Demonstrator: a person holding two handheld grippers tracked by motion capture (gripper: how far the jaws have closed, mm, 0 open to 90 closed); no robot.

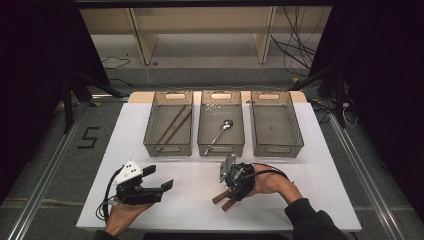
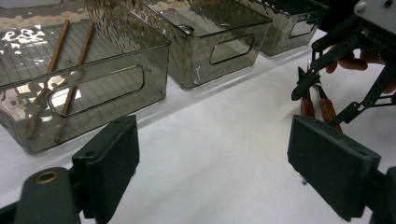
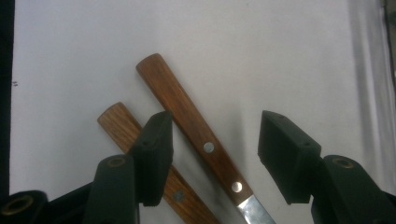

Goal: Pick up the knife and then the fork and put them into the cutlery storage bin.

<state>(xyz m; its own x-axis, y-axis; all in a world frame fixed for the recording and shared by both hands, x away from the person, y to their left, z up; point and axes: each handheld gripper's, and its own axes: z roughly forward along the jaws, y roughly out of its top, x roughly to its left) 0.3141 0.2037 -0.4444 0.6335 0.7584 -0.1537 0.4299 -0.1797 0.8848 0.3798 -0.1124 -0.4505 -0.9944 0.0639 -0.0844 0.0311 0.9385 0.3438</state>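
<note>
Risk: my right gripper [image 3: 212, 154] (jaws apart, gripping nothing yet) straddles one wooden-handled knife [image 3: 194, 133] at table's 5 o'clock, w/ the second knife [image 3: 122, 125] touching under one jaw, so closing may pinch both. Left gripper [image 2: 212, 163] idles open.

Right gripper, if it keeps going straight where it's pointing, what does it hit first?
Likely the upper wooden-handled knife between its open fingers, then the white table. Depth is hard to judge.
</note>
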